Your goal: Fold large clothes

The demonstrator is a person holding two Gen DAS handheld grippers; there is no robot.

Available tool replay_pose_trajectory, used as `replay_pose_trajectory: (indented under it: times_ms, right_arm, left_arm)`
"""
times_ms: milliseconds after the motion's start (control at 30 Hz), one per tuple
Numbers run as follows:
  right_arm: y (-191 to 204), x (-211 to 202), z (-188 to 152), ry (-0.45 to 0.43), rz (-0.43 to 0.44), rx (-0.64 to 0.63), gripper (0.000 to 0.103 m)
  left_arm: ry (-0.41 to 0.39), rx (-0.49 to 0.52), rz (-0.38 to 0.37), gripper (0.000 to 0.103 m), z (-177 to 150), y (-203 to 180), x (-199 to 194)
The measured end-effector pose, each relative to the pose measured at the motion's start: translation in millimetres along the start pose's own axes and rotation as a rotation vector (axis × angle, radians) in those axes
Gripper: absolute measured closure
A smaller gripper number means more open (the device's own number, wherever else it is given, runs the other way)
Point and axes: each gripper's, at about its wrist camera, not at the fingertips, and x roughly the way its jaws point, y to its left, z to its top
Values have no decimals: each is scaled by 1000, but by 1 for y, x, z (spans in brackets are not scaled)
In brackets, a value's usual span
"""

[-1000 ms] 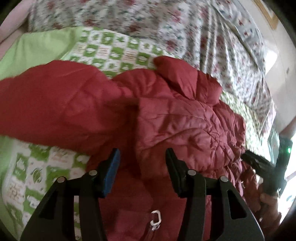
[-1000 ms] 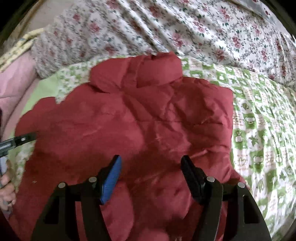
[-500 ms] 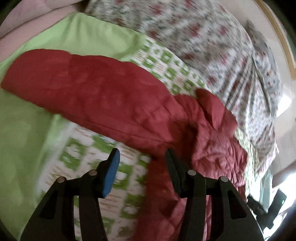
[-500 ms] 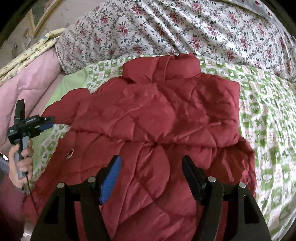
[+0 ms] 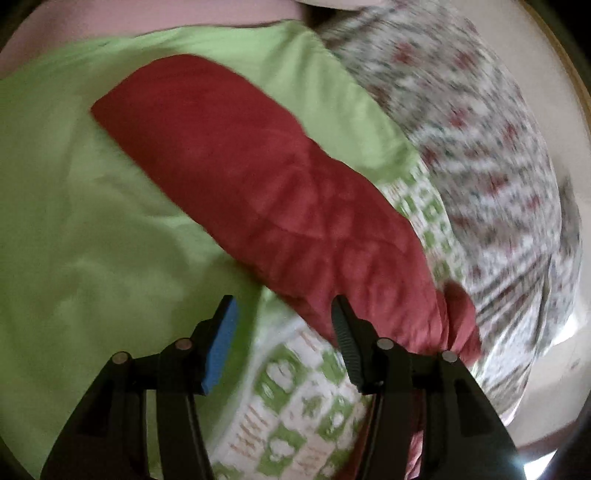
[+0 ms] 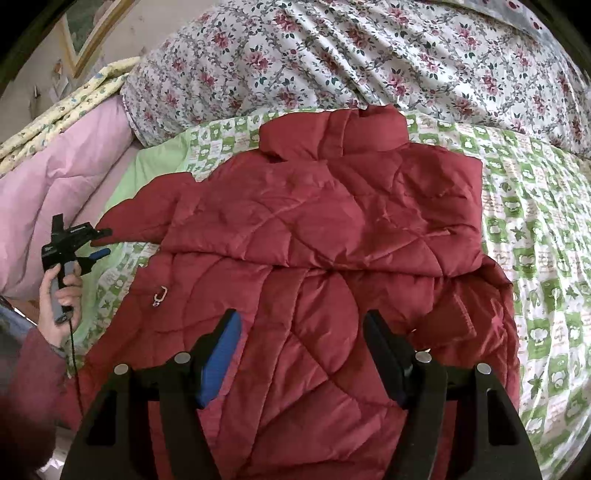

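A red quilted puffer jacket point(image 6: 314, 251) lies on the green patterned bedsheet point(image 6: 535, 240), collar at the far side. One sleeve is folded across the body. The other sleeve point(image 5: 258, 184) stretches out to the left over the plain green sheet point(image 5: 74, 221). My left gripper point(image 5: 282, 325) is open and empty, just in front of that sleeve's lower edge; it also shows in the right wrist view point(image 6: 98, 242) beside the sleeve's cuff. My right gripper point(image 6: 301, 332) is open and empty above the jacket's lower body. A zip pull point(image 6: 160, 295) lies on the jacket's left side.
A floral quilt point(image 6: 369, 55) is bunched along the far side of the bed. A pink quilt point(image 6: 55, 184) lies at the left. A picture frame point(image 6: 88, 33) hangs on the wall behind. The left wrist view is motion-blurred.
My left gripper has swung left, from over the jacket's body to the outstretched sleeve. My right gripper has drawn back, so more of the jacket shows. Both stayed open.
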Motion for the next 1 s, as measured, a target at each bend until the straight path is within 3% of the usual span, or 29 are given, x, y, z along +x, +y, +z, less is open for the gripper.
replay_pose_trajectory:
  times_ms: [133,367,467,633,700,767,800,1000]
  right_arm:
    - [3,1,-1,7,7,-1,33]
    - [0,3,0,15,17,7,33]
    - [-2,5,0,21,19,17,33]
    - [-6,10,-1,34,28,36,33]
    - [-9,10,-2,37,35,47,33]
    - [-12,10,-1,37,36,52,33]
    - [-14,10,-1,37,35,57,33]
    - [-23,11,1,39,53,85,33]
  left_arm:
    - [-13,-83,-21,52,13,18,11]
    - [-50,-125,-24,52,29,31,27]
    - [-53,-152,-70,45,36,35,33]
    - [-77,-168,-88,45,46,29,36]
    - [-92,-138,-78,55,47,22,33]
    - [-105,-92,-80,82,46,11,29]
    - [-114,-69,-84,86,45,5,24]
    - [-182,88,-135,93,35,-40,-13]
